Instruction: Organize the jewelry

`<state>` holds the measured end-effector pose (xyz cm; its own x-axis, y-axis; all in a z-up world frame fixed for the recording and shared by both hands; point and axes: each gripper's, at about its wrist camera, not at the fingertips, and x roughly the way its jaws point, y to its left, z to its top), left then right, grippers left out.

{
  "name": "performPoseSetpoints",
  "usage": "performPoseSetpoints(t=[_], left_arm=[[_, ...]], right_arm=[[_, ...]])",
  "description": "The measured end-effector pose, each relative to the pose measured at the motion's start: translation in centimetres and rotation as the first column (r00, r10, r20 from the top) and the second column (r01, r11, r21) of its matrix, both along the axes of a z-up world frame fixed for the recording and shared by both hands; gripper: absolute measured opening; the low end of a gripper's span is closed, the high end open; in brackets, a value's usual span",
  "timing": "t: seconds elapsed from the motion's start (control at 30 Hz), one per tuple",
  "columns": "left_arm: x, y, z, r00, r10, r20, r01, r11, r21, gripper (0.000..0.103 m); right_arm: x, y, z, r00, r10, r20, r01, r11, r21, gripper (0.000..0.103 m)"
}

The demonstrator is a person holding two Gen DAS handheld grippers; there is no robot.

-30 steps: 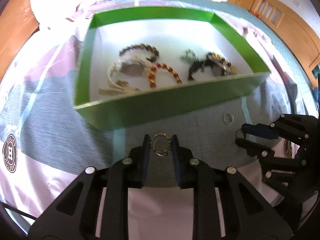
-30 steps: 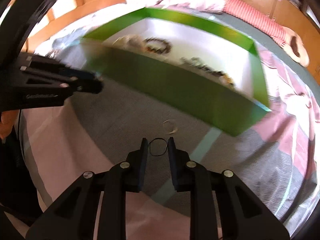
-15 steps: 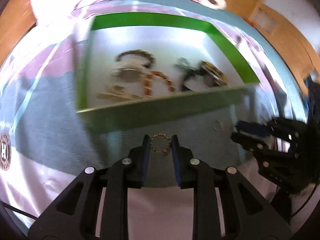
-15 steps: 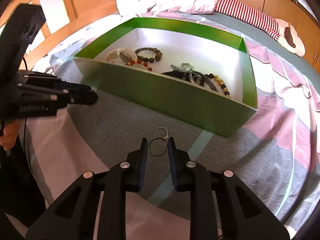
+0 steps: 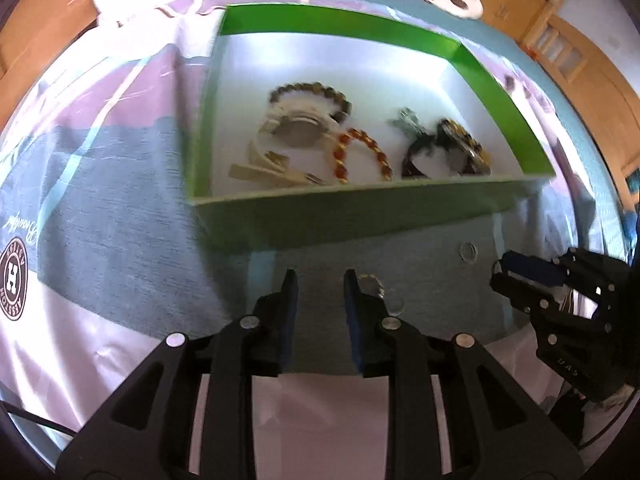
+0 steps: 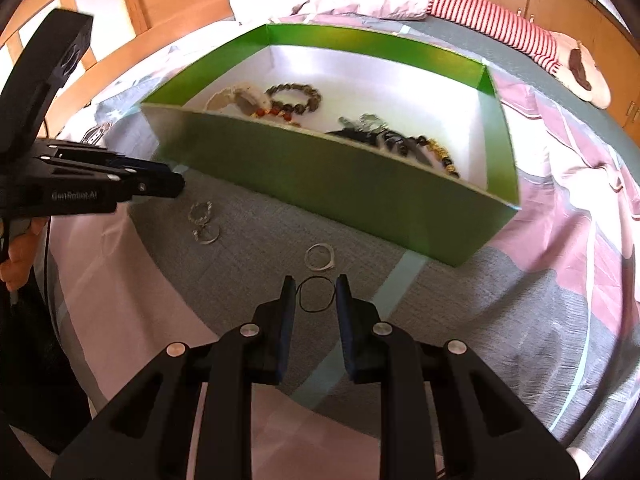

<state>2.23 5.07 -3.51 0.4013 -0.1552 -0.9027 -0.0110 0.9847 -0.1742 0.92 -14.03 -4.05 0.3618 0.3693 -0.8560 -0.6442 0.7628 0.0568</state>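
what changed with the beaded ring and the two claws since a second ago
The left claw let go of the beaded ring; its jaws are opening and the ring now lies on the bedspread beside its right finger. The right claw still holds the thin black ring. The green box is unchanged.

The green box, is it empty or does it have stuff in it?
Not empty. The green box holds bracelets and other jewelry on its white floor.
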Motion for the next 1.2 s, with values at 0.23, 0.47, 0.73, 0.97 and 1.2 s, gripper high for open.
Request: performPoseSetpoints(t=[0.23, 0.47, 0.73, 0.97, 1.2], left_arm=[[-0.2, -3.4, -0.8, 0.992, -0.123, 0.000, 0.122, 0.990, 0.064, 0.036], [1.2, -3.2, -2.0, 0.997, -0.079, -0.011, 0.079, 0.996, 0.051, 0.036], [0.8, -4.1, -1.9, 0.995, -0.095, 0.006, 0.094, 0.988, 0.125, 0.021], [0.4, -4.1, -1.5, 0.995, -0.102, 0.010, 0.099, 0.984, 0.145, 0.021], [0.1, -2.7, -0.3, 0.997, -0.073, 0.038, 0.069, 0.991, 0.115, 0.021]], right_arm=[[-0.5, 0.8, -0.5, 1.000, 0.027, -0.003, -0.027, 0.999, -0.028, 0.029], [-0.5, 1.1, -0.9, 1.000, 0.024, -0.005, -0.024, 0.999, -0.045, 0.034], [-0.5, 1.4, -1.1, 1.000, 0.029, 0.011, -0.028, 0.998, -0.061, 0.035], [-0.9, 1.3, -0.8, 0.999, 0.035, 0.021, -0.034, 0.998, -0.053, 0.020], [-0.5, 0.2, 0.4, 0.999, 0.012, 0.032, -0.011, 1.000, -0.017, 0.016]])
